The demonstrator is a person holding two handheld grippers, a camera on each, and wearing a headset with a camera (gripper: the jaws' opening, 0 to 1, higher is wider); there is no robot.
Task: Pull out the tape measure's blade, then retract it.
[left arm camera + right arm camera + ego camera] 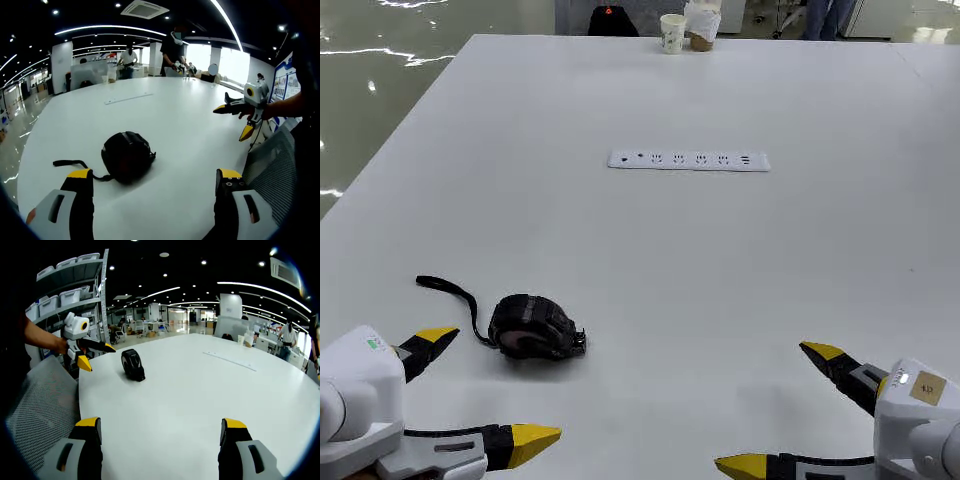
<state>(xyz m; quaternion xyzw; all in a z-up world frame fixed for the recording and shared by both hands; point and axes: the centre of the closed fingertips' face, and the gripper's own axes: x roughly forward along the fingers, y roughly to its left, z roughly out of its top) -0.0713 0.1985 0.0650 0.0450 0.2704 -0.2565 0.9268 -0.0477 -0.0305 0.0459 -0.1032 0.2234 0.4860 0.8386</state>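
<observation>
Left claw (498, 384) gapes over white table (720, 260), storage shelves (70, 287) nearby

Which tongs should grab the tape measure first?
Left, likely. The left tongs are open right beside the tape measure, framing it in the left gripper view. The right tongs, also open, sit clearly farther away.
</observation>
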